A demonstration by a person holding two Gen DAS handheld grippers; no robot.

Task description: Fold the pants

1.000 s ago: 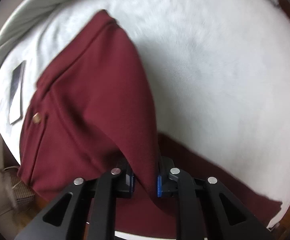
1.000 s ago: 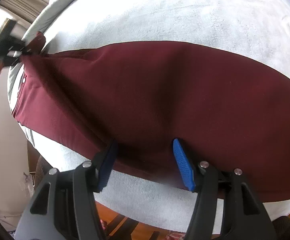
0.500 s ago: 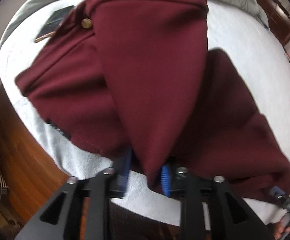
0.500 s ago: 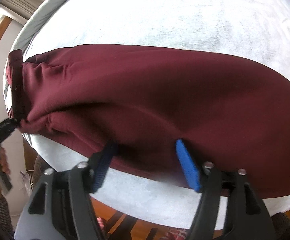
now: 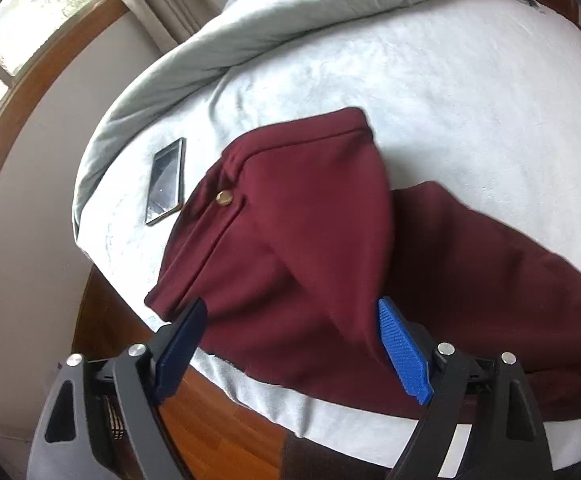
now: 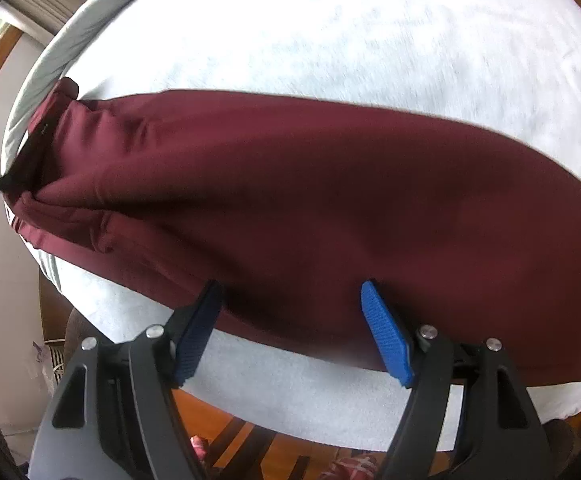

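The maroon pants [image 5: 310, 220] lie along the near edge of a pale bed [image 5: 450, 80]. The waist end, with a brass button [image 5: 223, 198], is laid over the legs. My left gripper [image 5: 290, 306] hangs just above that folded waist end. Its jaws are opening wide; cloth sits between them, but the blue pads are clear of it. In the right wrist view the pants [image 6: 290, 184] stretch across the bed from left to right. My right gripper [image 6: 290, 286] stands open over their near edge, its pads apart on either side of the cloth without pressing it.
A phone [image 5: 166, 180] lies on the bed just left of the waistband. A grey duvet [image 5: 290, 8] is bunched along the far side. Below the bed's near edge is wooden floor [image 5: 218, 432]. A window [image 5: 30, 12] is at the upper left.
The left gripper was shut on a fold of the pants, swung it across, and has now let go and opened wide. The waist end has dropped onto the bed. The right gripper opened slightly and stayed in place.
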